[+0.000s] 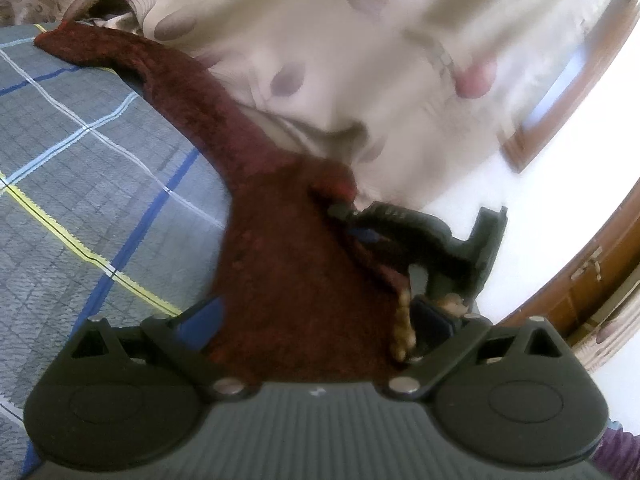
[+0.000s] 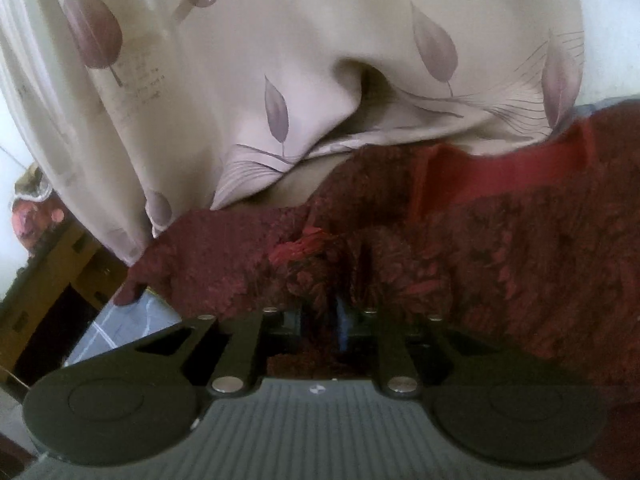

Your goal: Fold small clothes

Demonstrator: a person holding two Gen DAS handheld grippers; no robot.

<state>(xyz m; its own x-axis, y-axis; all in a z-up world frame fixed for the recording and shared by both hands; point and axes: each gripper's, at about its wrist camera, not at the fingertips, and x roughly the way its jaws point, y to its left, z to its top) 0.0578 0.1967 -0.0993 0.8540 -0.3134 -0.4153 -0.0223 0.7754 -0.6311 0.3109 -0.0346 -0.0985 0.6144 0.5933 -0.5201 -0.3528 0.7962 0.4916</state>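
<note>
The dark red fuzzy knitted garment (image 1: 256,184) trails from the left tongs (image 1: 320,264), clenched on it, over the grey checked bedcover (image 1: 80,160). It also smothers the right tongs (image 2: 340,316); their grip I can't tell. Mid-fold, I'd say: next lay it flat.

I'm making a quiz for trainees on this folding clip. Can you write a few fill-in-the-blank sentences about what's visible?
1. The fuzzy garment draped over the left claw is dark ____.
2. It lies on a grey bedspread with a ____ pattern of crossing lines.
3. The cream curtain behind is printed with mauve ____.

Missing words: red; checked; leaves
</note>
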